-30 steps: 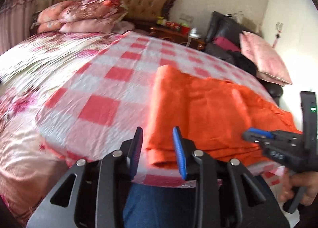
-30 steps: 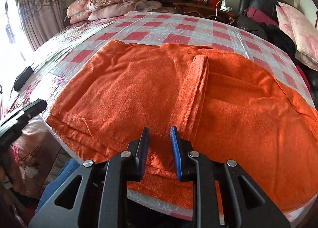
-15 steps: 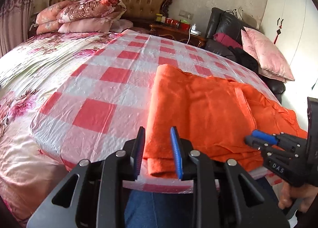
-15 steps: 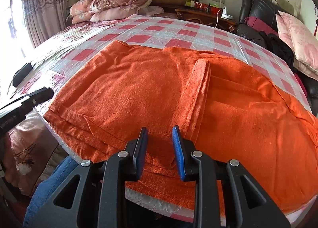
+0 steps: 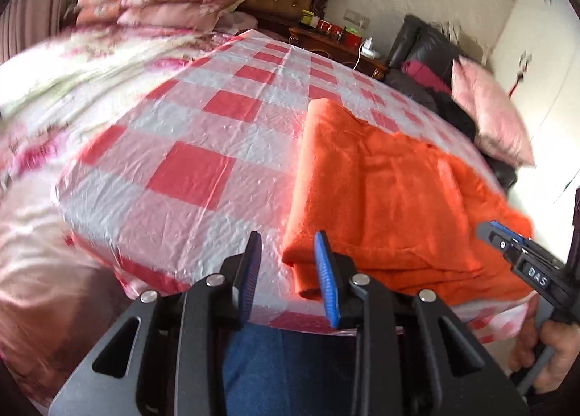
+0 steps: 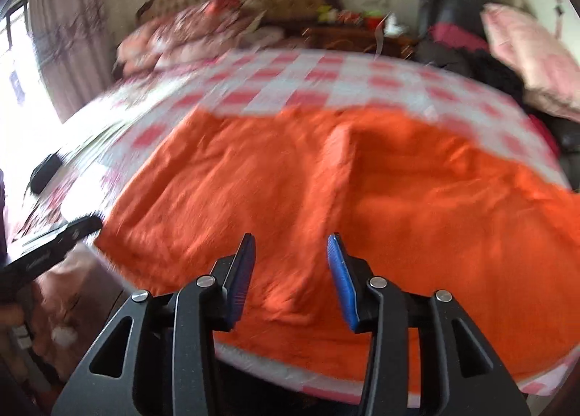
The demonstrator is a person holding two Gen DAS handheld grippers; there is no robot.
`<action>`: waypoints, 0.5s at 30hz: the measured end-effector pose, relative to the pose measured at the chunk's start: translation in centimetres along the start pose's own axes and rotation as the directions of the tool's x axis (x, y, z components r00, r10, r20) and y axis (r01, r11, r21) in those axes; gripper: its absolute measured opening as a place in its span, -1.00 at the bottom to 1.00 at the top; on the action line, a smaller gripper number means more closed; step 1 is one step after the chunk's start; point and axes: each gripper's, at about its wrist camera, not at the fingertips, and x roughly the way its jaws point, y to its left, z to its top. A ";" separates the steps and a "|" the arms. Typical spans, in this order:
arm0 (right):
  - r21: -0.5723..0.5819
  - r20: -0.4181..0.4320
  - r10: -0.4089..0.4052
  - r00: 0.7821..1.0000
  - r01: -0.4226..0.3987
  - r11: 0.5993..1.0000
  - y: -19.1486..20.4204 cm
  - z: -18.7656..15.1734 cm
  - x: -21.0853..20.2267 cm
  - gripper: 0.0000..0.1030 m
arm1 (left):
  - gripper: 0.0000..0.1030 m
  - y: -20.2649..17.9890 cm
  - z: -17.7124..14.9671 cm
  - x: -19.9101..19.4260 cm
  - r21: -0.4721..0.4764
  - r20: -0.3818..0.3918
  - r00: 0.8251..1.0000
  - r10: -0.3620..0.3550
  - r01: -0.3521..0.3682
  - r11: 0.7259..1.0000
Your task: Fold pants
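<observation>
Lying folded across the frame's centre, orange pants [image 6: 326, 191] on checked bed [image 5: 203, 147], left gripper [image 5: 288, 271] and right gripper [image 6: 291, 276] jaws apart, gripping nothing.

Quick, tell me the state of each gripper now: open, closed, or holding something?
Left gripper: open, holding nothing, beside the corner of the folded orange fleece pants.
Right gripper: open, holding nothing, above the pants.

Right wrist view motion-blurred — orange pants [image 6: 326, 180] smeared, nightstand items [image 6: 348, 15] unreadable
</observation>
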 end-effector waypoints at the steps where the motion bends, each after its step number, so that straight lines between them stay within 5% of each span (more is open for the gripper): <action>1: 0.004 0.019 -0.012 1.000 0.012 1.000 -0.3 0.3 -0.4 -0.18 | -0.41 0.2 0.0 -0.1 -0.019 0.000 1.000 -0.026 0.026 0.999; 4: 0.001 0.000 -0.022 1.000 0.022 1.000 -0.8 0.7 0.2 -0.17 | -0.41 1.2 0.0 0.2 -0.102 -0.017 0.994 -0.109 0.107 0.989; 9: -0.026 -0.065 -0.037 0.997 0.035 0.999 -0.7 -0.4 2.1 -0.18 | -0.42 2.1 -0.1 0.8 -0.151 -0.030 0.990 -0.141 0.135 0.979; 15: -0.061 -0.090 -0.071 0.993 0.066 0.996 -0.3 -1.5 3.2 -0.05 | -0.42 0.3 -0.2 1.2 -0.057 -0.049 0.991 -0.128 0.125 0.990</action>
